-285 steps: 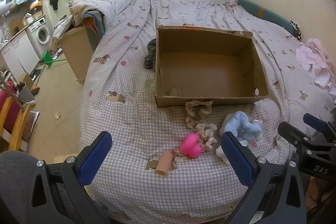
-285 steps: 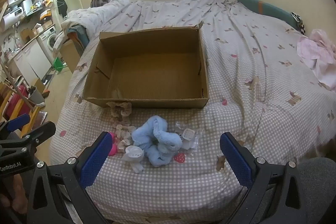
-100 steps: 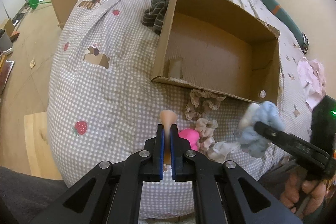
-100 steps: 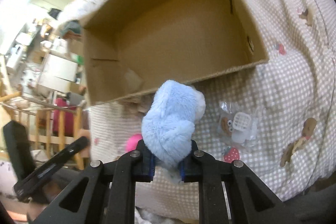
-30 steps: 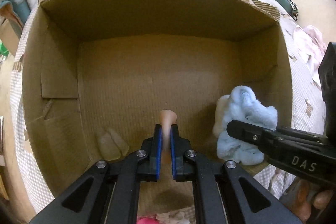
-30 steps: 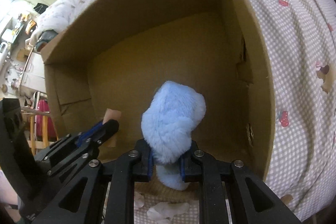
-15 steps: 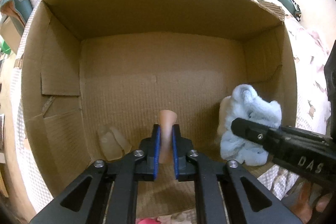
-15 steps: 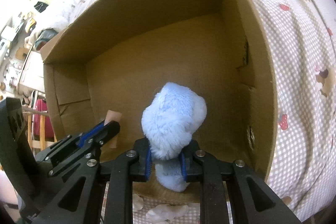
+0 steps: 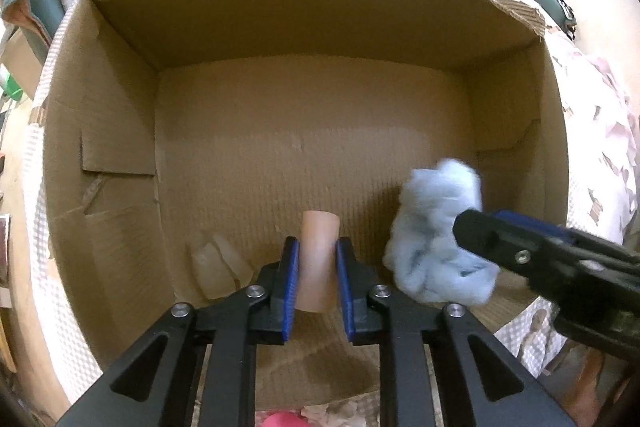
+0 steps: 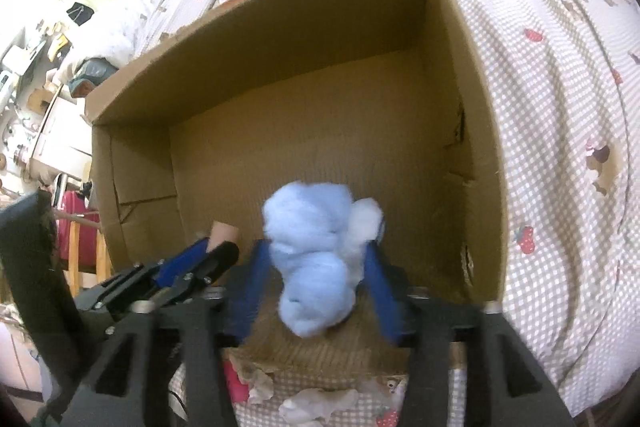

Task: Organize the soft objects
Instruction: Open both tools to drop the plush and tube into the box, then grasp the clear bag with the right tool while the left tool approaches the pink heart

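An open cardboard box (image 9: 120, 131) lies on the bed and both grippers reach down into its near side. My left gripper (image 9: 317, 247) still pinches a peach foam roll (image 9: 318, 251) upright between its blue pads, though its jaws are opening and the roll has swelled back. To its right, my right gripper (image 10: 316, 251) has its jaws opening wide. The fluffy light blue plush (image 10: 312, 259) sits blurred between them, slipping free toward the box floor. The plush (image 9: 436, 227) also shows in the left wrist view, behind a right finger (image 9: 500, 239).
A crumpled clear plastic piece (image 9: 216, 267) lies on the box floor near the left wall. Outside the near wall, a pink soft thing (image 9: 280, 421) and pale fabric scraps (image 10: 316, 407) rest on the checked bedcover (image 10: 560, 147). The box's far half holds nothing.
The right jaws have sprung apart and the blue plush has come loose between them. The left jaws have eased a little and the squeezed peach roll has widened. Neither hand has shifted.
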{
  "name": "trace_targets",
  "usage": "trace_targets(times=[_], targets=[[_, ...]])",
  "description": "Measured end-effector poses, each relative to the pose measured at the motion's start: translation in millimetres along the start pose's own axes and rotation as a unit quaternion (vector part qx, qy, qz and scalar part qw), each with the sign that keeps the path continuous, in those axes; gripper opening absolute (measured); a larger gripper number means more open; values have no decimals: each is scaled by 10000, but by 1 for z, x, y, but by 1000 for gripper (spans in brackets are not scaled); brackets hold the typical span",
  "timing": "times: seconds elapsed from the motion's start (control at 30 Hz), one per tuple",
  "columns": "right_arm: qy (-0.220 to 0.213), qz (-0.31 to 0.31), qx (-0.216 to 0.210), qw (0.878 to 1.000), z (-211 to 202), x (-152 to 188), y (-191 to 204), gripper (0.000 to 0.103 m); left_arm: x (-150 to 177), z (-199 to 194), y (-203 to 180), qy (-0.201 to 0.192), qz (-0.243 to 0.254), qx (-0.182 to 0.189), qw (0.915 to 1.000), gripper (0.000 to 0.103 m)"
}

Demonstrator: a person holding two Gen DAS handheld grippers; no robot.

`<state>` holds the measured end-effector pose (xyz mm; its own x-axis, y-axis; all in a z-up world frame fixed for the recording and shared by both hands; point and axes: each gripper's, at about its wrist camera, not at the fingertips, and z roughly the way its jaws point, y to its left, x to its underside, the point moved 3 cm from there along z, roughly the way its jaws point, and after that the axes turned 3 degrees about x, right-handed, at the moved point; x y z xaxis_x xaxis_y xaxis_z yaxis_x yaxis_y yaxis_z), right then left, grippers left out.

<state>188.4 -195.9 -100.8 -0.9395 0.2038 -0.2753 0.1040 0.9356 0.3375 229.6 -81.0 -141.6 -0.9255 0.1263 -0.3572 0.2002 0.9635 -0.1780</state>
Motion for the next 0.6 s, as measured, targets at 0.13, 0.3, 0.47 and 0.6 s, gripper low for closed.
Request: trace_targets(times=[0.13,0.3,0.47,0.6], targets=[[-33,59,55,10000,-7,-1,-3,63,-5,6,-3,98,-2,5,10000,49],[-128,47,137,9998,-15,-4,1,74,-9,-3,-3,-89,-47,-36,9999,73],[-292,-188,415,9985,-27,-2,7,74,-13,-12,0,-145,-178,15,9997,73],[-527,-171,404,9976,-42,-3,5,74,-6,-33,6,-380,-224,-38,9990,73]])
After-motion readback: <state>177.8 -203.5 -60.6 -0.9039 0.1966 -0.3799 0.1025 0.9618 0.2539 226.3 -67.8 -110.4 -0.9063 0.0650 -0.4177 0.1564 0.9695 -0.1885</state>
